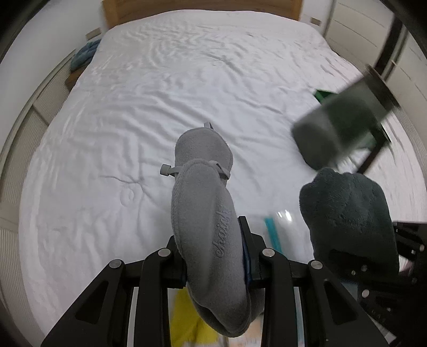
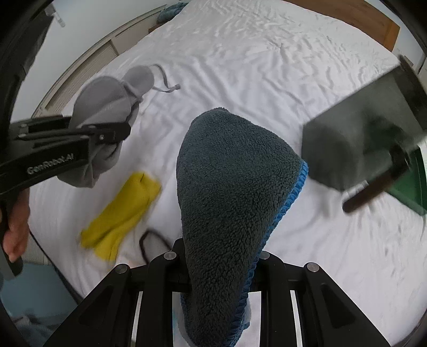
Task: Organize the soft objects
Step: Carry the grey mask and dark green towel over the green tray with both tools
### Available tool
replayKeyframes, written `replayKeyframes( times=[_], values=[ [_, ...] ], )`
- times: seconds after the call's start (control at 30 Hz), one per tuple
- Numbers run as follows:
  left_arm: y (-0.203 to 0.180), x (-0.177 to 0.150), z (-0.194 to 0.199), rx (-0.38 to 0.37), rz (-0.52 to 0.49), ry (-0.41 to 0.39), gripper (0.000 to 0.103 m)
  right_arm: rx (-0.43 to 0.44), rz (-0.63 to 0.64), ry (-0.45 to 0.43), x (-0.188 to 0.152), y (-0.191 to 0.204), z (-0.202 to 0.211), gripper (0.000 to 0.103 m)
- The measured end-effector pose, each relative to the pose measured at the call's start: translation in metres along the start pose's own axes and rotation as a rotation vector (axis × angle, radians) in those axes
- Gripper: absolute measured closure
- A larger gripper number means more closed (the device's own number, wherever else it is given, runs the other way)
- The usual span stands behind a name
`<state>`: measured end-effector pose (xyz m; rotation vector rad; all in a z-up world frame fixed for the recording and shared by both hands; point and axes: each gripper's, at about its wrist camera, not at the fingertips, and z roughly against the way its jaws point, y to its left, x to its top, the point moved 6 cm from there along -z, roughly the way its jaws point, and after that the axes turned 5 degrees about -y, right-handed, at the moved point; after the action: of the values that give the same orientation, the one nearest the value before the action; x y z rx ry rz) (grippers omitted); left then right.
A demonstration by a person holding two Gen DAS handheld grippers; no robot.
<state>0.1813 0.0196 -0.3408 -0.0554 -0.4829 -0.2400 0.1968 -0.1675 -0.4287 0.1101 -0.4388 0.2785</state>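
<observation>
My left gripper (image 1: 213, 256) is shut on a light grey fleece hat (image 1: 202, 202) with a drawstring and holds it above the white bed (image 1: 160, 93). The hat also shows in the right wrist view (image 2: 104, 106), with the left gripper (image 2: 117, 133) clamped on it. My right gripper (image 2: 218, 256) is shut on a dark teal fleece hat (image 2: 229, 186) with a blue knit edge, held above the bed. That hat shows at the right of the left wrist view (image 1: 347, 208). A yellow cloth (image 2: 122, 213) lies on the sheet below the grippers.
A dark grey box-like object (image 2: 360, 133), blurred, hangs at the right with a green item (image 2: 408, 184) behind it. A black loop (image 2: 149, 245) lies near the bed's near edge. A blue-green bundle (image 1: 84, 54) sits beside the bed's far left. A wooden headboard (image 1: 202, 8) is at the far end.
</observation>
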Motion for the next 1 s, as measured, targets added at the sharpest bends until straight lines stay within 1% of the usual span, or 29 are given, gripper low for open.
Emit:
replayKeyframes(
  times=[0.07, 0.17, 0.3, 0.4, 0.47, 0.5, 0.53, 0.6, 0.63, 0.7, 0.8, 0.87, 0.9, 0.93, 0.97, 1.0],
  values=[
    [-0.017, -0.013, 0.009, -0.028, -0.023, 0.032, 0.077, 0.000, 0.004, 0.014, -0.008, -0.002, 0.012, 0.081],
    [-0.041, -0.027, 0.017, -0.034, -0.070, 0.063, 0.077, 0.014, 0.010, 0.042, -0.030, -0.007, 0.029, 0.081],
    [-0.090, -0.050, 0.020, -0.075, -0.130, 0.129, 0.077, 0.031, 0.015, 0.104, -0.066, -0.030, 0.043, 0.081],
    [-0.137, -0.062, 0.018, -0.112, -0.161, 0.168, 0.077, 0.035, 0.003, 0.156, -0.095, -0.062, 0.050, 0.081],
    [-0.175, -0.068, 0.015, -0.137, -0.174, 0.192, 0.077, 0.023, -0.011, 0.189, -0.116, -0.095, 0.058, 0.081],
    [-0.190, -0.070, 0.014, -0.149, -0.178, 0.201, 0.077, 0.017, -0.017, 0.198, -0.123, -0.107, 0.060, 0.081],
    [-0.211, -0.070, 0.011, -0.166, -0.178, 0.214, 0.077, 0.008, -0.029, 0.210, -0.131, -0.126, 0.064, 0.081],
    [-0.241, -0.070, 0.008, -0.195, -0.174, 0.220, 0.077, -0.016, -0.046, 0.224, -0.141, -0.161, 0.073, 0.081],
    [-0.260, -0.067, 0.006, -0.207, -0.175, 0.220, 0.077, -0.034, -0.057, 0.229, -0.146, -0.187, 0.081, 0.081],
    [-0.294, -0.060, 0.001, -0.224, -0.170, 0.215, 0.077, -0.061, -0.066, 0.228, -0.149, -0.218, 0.090, 0.081],
    [-0.331, -0.044, -0.007, -0.248, -0.147, 0.203, 0.076, -0.113, -0.085, 0.215, -0.149, -0.273, 0.107, 0.081],
    [-0.360, -0.024, -0.015, -0.259, -0.126, 0.177, 0.076, -0.145, -0.100, 0.192, -0.145, -0.308, 0.118, 0.081],
    [-0.368, -0.016, -0.019, -0.259, -0.119, 0.167, 0.075, -0.160, -0.105, 0.177, -0.141, -0.323, 0.124, 0.081],
    [-0.380, -0.003, -0.024, -0.260, -0.106, 0.151, 0.075, -0.176, -0.111, 0.151, -0.132, -0.345, 0.131, 0.081],
    [-0.390, 0.011, -0.030, -0.259, -0.094, 0.132, 0.075, -0.184, -0.113, 0.135, -0.131, -0.354, 0.135, 0.081],
    [-0.396, 0.020, -0.034, -0.254, -0.087, 0.118, 0.074, -0.195, -0.116, 0.112, -0.122, -0.369, 0.139, 0.081]
  ],
)
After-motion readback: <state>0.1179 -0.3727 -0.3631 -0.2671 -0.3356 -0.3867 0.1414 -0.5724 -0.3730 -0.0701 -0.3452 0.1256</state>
